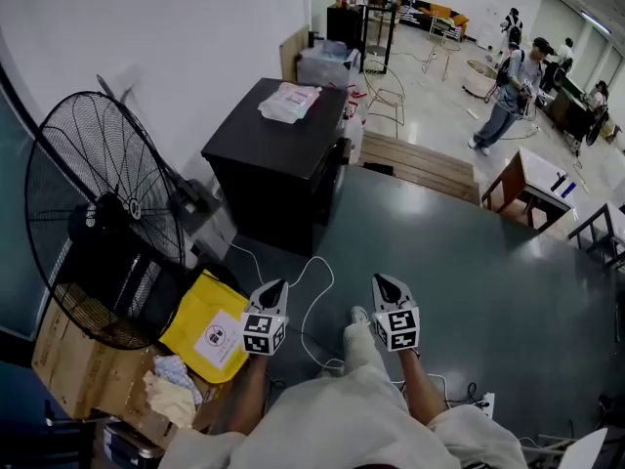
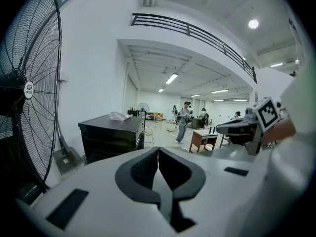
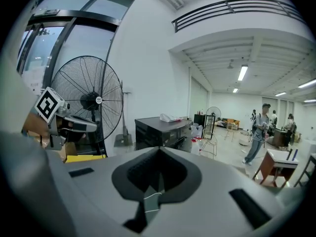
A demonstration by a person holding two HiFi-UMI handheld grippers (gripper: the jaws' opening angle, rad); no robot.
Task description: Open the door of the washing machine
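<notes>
Washing machine door: cannot tell where, no view shows it plainly. Large black wire-cage floor fan (image 1: 103,213) on your left, by white wall (image 1: 195,27). Black boxy cabinet (image 1: 278,154) ahead, well apart from both claws. Your left claw (image 1: 277,284) fully closed, empty. Right claw (image 1: 380,279) likewise: pads together, holding nothing.

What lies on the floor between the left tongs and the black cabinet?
The head view shows only dark floor there, with a thin white cable looping across it, between the left tongs and the black cabinet.
</notes>
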